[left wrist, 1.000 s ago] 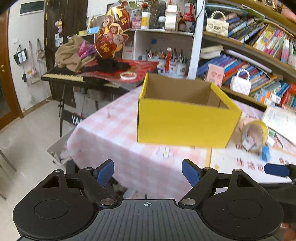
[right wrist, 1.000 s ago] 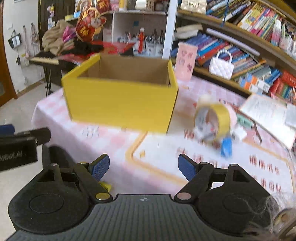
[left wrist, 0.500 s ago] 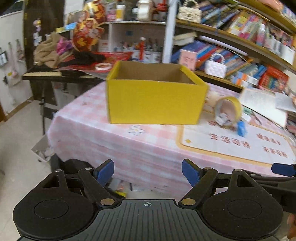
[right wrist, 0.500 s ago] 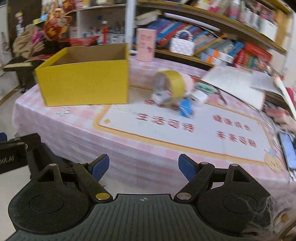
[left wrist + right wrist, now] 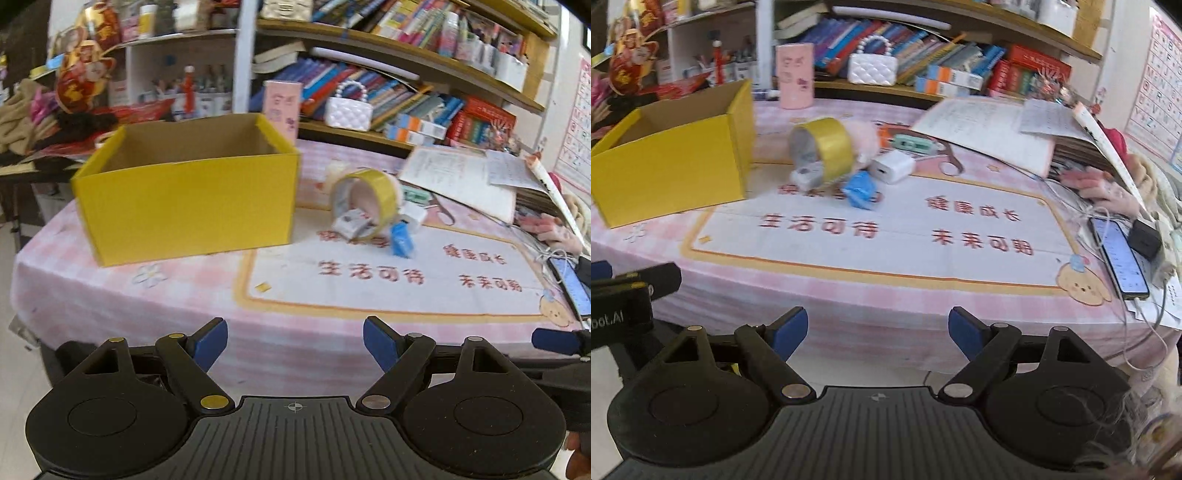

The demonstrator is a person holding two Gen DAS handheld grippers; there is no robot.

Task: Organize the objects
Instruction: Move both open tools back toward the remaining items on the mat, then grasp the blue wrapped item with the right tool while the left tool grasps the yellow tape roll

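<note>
Box: a yellow cardboard box (image 5: 188, 206) stands open on the left part of the table, and its brown inside looks empty as far as can be seen.
Tape roll: a yellow tape roll (image 5: 827, 147) lies on its side just right of the box, on the edge of the white mat.
Small things: a small white-grey block (image 5: 807, 177) touches the front of the roll; a blue packet (image 5: 860, 190) and a white charger cube (image 5: 894, 168) lie close beside it; a pale green flat thing (image 5: 912, 144) is behind the cube.
Mat: a white mat (image 5: 886, 240) with red characters and an orange border covers the middle of the pink checked tablecloth (image 5: 110, 295).
Right side: open papers (image 5: 990, 129), a phone (image 5: 1119, 254) with a lit screen, and white cables.
Behind: a shelf of books (image 5: 388, 96) and a white handbag (image 5: 349, 112).
Left gripper (image 5: 295, 341): released, jaws wide apart, nothing between them, in front of the table edge.
Right gripper (image 5: 877, 332): released, jaws wide and opening a little, nothing between them, also before the table edge.
</note>
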